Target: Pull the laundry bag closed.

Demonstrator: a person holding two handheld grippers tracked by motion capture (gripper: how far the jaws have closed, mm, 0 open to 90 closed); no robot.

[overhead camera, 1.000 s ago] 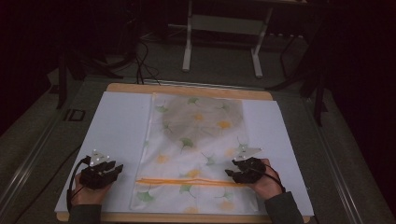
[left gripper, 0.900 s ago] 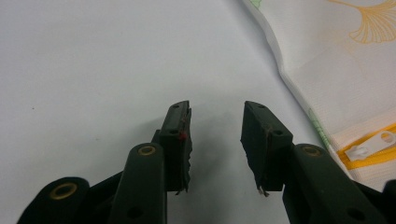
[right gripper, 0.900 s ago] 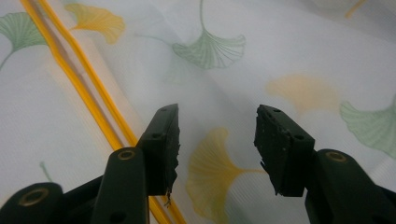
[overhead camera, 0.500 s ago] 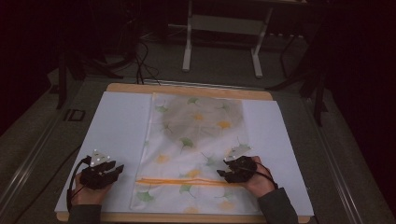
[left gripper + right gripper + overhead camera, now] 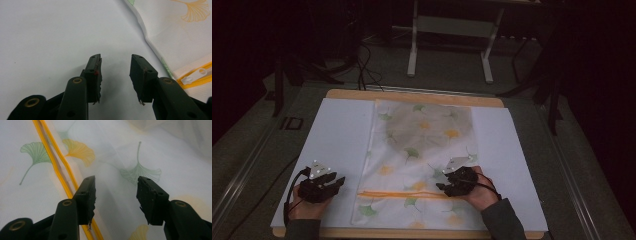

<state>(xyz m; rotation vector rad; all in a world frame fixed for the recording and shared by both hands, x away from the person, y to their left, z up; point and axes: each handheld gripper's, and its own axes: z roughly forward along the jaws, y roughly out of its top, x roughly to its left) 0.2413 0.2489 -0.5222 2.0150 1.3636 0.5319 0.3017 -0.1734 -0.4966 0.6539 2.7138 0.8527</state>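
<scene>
Both tongs are sitting near the front edge of the bench (image 5: pixel 337 125), one per hand, so two sets in all. Left tongs (image 5: pixel 332 184) are resting over the bare white sheet just left of the bag, jaws standing wide apart with nothing between them; they have just been opening a little more. Right tongs (image 5: pixel 447 186) are hovering over the mesh bag (image 5: pixel 422 150), jaws also apart, nothing pinched, only mesh showing under the gap.

From the high view the whole layout is showing: one white zip-up mesh bag printed with ginkgo leaves is lying flat down the middle of the bench, with its orange zipper (image 5: pixel 402 194) running across near the front end. A greyish patch is showing through the mesh in the far half, so something seems to be lying inside, but what it is can't be made out. The person's two hands and dark sleeves are coming in from the bottom.

Left gripper view is giving what the high view isn't: the white zipper pull (image 5: pixel 193 75) is lying at the end of the orange tape, just to the right of the tongs (image 5: pixel 116 76), and the bag's thick hemmed edge is curving away beside it. The tongs aren't touching it.

Right gripper view is showing the zipper (image 5: pixel 62 167) up close as two parallel orange lines passing under the left-hand jaw of those tongs (image 5: pixel 116 195), plus green and orange leaf prints all around.
</scene>
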